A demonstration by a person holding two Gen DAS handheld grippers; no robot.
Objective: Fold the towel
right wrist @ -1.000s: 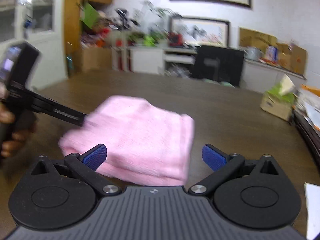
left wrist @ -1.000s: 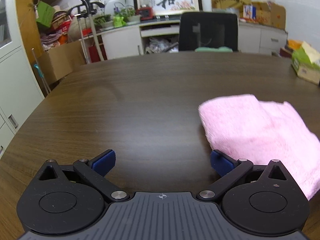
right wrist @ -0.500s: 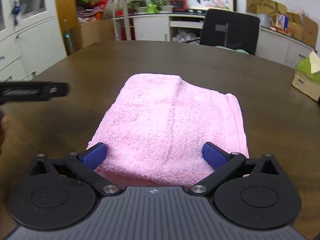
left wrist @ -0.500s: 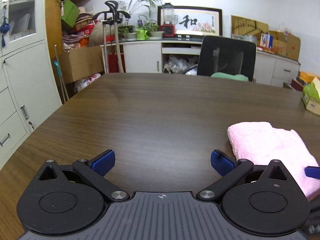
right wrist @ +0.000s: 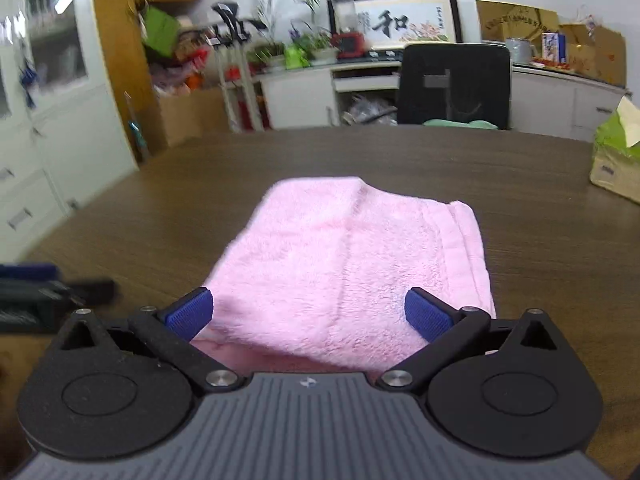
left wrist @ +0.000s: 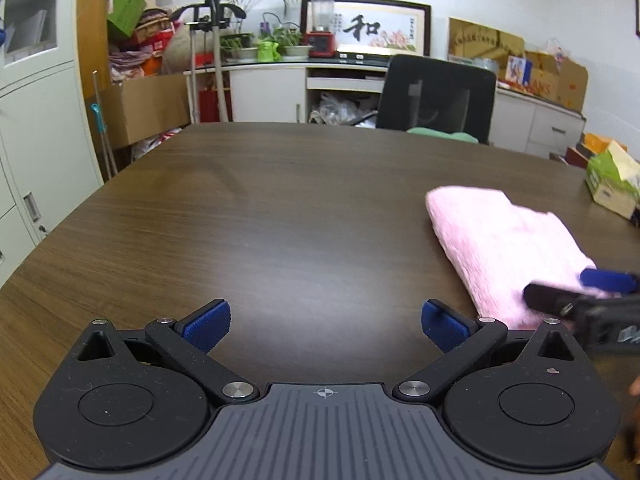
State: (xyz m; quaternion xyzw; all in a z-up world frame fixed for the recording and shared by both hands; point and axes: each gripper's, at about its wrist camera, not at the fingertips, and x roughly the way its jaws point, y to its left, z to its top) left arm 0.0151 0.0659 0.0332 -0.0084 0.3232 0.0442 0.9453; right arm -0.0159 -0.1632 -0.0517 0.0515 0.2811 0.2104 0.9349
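A folded pink towel (right wrist: 344, 264) lies flat on the dark wooden table (right wrist: 540, 208). My right gripper (right wrist: 309, 314) is open, its blue pads on either side of the towel's near edge, holding nothing. In the left wrist view the towel (left wrist: 500, 240) lies to the right. My left gripper (left wrist: 325, 326) is open and empty over bare table, left of the towel. The right gripper's fingers (left wrist: 600, 284) show blurred at the towel's near corner in the left wrist view.
A tissue box (left wrist: 612, 184) stands at the table's right edge. A black office chair (left wrist: 436, 100) stands behind the far edge. Cabinets (left wrist: 36, 140), cardboard boxes and clutter line the walls. The left gripper shows blurred at the left of the right wrist view (right wrist: 48, 292).
The towel has come to rest flat on the table. My right gripper has pulled back slightly and sits at the towel's near edge. My left gripper has drawn away to the left.
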